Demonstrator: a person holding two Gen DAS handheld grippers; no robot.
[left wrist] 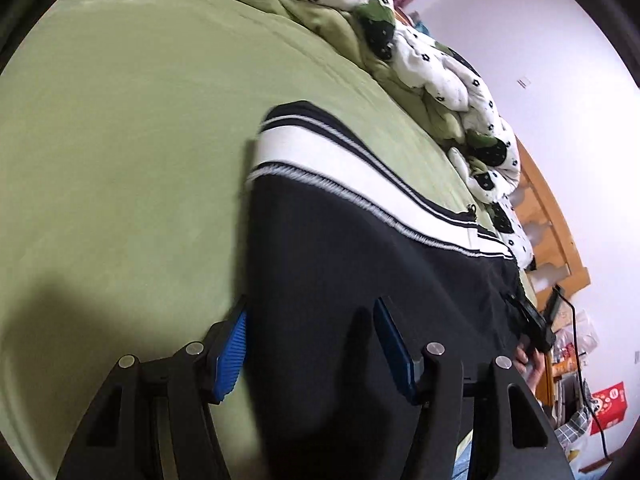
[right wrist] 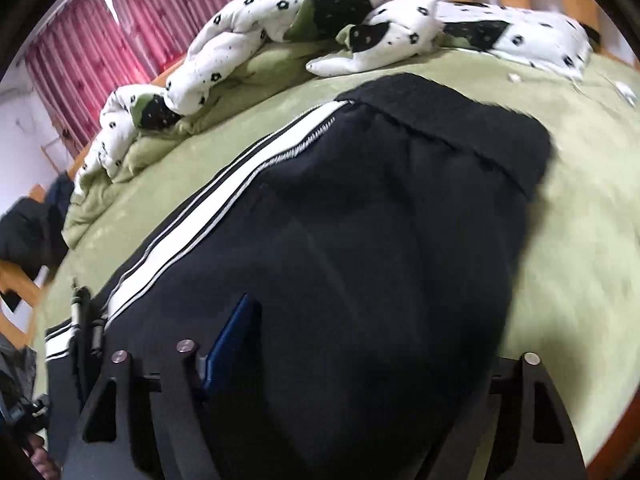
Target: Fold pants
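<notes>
Hand-held gripper straddles pants, waistband pointing away.

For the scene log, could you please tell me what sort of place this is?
Most likely a home bedroom: the pants lie on a bed with a green sheet, a rumpled floral quilt sits behind, and pink curtains hang beyond.

Inspection for legible markings: none can be read in either wrist view. A red box, far off to the right of the left gripper's fingers, carries printed white and coloured graphics — too small and blurred to make out any characters. The quilt, lying ahead of the right gripper, bears only a repeated small black flower print on white — a pattern, not lettering.
</notes>
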